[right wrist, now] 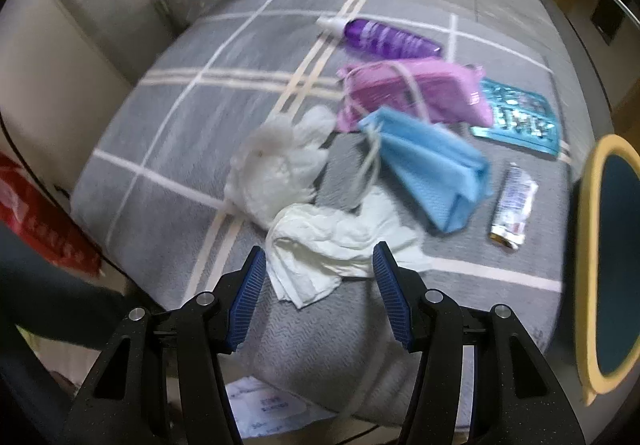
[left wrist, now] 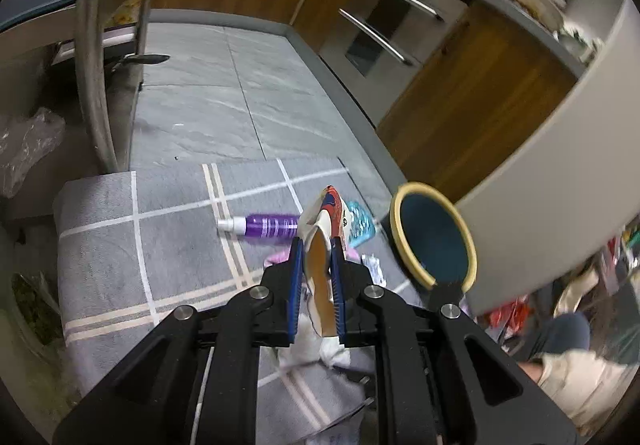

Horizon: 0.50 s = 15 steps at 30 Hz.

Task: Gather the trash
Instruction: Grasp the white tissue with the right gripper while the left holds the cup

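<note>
Left gripper [left wrist: 316, 245]: your jaws are clenched on a crushed paper cup [left wrist: 326, 229], cream inside, red and blue print outside; gripper tilted down, cup lifted clear of the rug.
Rug [left wrist: 100, 229]: grey with white and beige grid lines, lying on the grey tile floor [left wrist: 224, 85].
Spray bottle [left wrist: 264, 225]: purple, white cap, on its side on the rug beyond your left fingertips.
Bin [left wrist: 434, 237]: round, cream rim, dark blue inside, just right of the held cup, at the rug's edge.
Surroundings: wooden cabinets [left wrist: 480, 85] and an oven front [left wrist: 380, 29] behind; a chair leg [left wrist: 94, 65] at left.
Right gripper [right wrist: 318, 277]: your jaws are released, nothing between the pads; pointing steeply down over the rug.
Crumpled tissue [right wrist: 320, 245]: white, right below your right fingertips, showing in the gap between them.
Second tissue wad [right wrist: 276, 161]: white, just beyond, left of centre.
Blue face mask [right wrist: 432, 165]: lies on the tissue's far right edge, strap loose.
Pink pouch [right wrist: 416, 93]: behind the mask, touching it.
Teal blister pack [right wrist: 516, 117]: right of the pouch.
Squeezed tube [right wrist: 512, 201]: white, flattened, right of the mask, near the bin.
In the way: the mask overlaps the tissue pile.
</note>
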Motion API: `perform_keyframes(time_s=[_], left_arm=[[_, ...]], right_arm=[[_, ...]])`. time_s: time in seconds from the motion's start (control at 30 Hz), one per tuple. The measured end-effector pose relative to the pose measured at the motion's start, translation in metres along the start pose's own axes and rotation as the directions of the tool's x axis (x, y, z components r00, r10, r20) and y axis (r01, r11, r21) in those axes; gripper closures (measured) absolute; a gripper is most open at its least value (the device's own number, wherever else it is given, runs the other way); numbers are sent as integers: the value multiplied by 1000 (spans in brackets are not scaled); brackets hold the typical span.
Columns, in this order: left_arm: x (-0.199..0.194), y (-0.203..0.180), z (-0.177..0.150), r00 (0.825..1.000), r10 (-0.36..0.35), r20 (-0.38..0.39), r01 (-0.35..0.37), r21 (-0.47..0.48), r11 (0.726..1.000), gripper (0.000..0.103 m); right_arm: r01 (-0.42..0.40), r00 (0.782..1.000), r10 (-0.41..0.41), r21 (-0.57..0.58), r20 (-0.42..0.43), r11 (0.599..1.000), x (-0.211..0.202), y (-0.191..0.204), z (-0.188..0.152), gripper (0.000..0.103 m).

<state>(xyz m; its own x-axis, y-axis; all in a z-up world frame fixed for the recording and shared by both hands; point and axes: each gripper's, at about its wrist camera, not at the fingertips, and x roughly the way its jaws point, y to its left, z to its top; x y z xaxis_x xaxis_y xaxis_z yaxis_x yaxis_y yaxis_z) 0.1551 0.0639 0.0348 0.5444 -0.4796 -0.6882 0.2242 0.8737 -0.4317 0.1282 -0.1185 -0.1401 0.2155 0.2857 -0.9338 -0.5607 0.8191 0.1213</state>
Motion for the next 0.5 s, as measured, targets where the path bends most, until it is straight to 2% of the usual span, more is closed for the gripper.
perform_keyframes(time_s=[0.1, 0.13, 0.2, 0.3, 0.5], left_arm=[[1, -3, 6, 1000, -3, 13, 4, -12, 1000, 90], [1, -5, 7, 1000, -7, 14, 7, -11, 1000, 90], [2, -10, 9, 1000, -15, 13, 15, -5, 1000, 90], [6, -16, 10, 1000, -18, 8, 18, 6, 1000, 90], [15, -25, 11, 1000, -12, -3, 12, 14, 1000, 90]], right_arm=[[11, 1000, -12, -20, -18, 1000, 11, 3, -3, 46], [14, 1000, -15, -33, -9, 999, 11, 3, -4, 50], [5, 1000, -5, -43, -3, 999, 9, 1, -6, 74], [-36, 999, 36, -25, 0, 999, 3, -5, -8, 91], [-79, 996, 80, -17, 39, 997, -18, -14, -17, 96]])
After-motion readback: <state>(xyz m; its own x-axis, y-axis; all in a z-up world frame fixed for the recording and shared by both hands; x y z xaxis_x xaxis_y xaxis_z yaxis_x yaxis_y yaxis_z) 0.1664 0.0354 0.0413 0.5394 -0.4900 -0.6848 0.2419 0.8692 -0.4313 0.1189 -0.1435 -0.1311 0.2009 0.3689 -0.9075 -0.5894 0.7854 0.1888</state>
